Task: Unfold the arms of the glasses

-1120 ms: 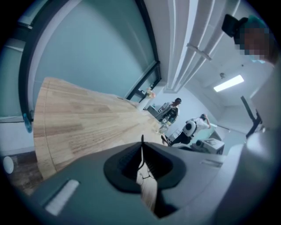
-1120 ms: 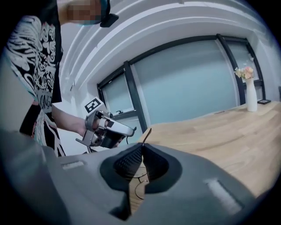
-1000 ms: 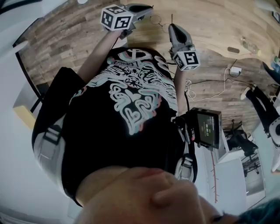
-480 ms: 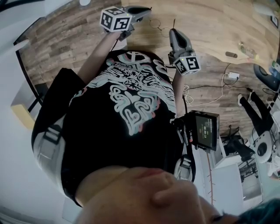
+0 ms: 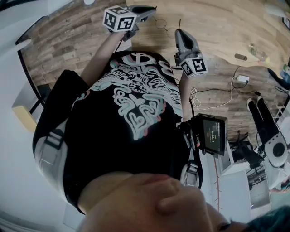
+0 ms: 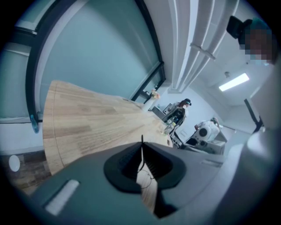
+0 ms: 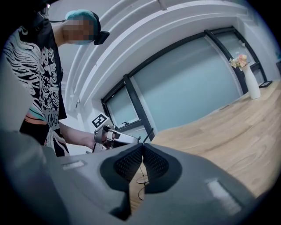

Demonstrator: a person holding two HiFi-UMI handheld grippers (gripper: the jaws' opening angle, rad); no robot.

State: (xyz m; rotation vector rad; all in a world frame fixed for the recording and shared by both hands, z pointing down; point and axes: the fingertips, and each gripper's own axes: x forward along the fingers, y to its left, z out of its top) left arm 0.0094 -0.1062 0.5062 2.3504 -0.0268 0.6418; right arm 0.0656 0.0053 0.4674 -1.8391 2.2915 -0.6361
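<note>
Pinching a thin dark temple arm, the left gripper (image 6: 141, 148) has its jaws pressed together, and only the arm's tip (image 6: 142, 138) pokes out above the ribbed pads (image 6: 127, 165). The right gripper (image 7: 142, 148) is clenched in the same way on the other temple arm (image 7: 150, 132). Below its closed jaws hangs the wire front of the glasses (image 7: 142, 179), seen against the wooden tabletop (image 7: 228, 132).

In the head view the glasses (image 5: 161, 21) span the gap between the left gripper (image 5: 152, 10) and the right gripper (image 5: 178, 31). They are held just off the tabletop (image 5: 217, 22), near its front edge.

Compared with a second ago, little has altered. The right gripper's marker cube (image 5: 194, 65) has slipped slightly toward the person, and the dark arm tip beside it (image 5: 180, 22) has shifted with it. The left gripper's marker cube (image 5: 120, 19) sits almost where it was.

Such a small shift, with both grips kept, suggests the arms are being eased apart slowly. Alternatively, the spread may be near its limit. The hinge angle is too fine to read in any view, so the unfolding cannot be called complete.
</note>
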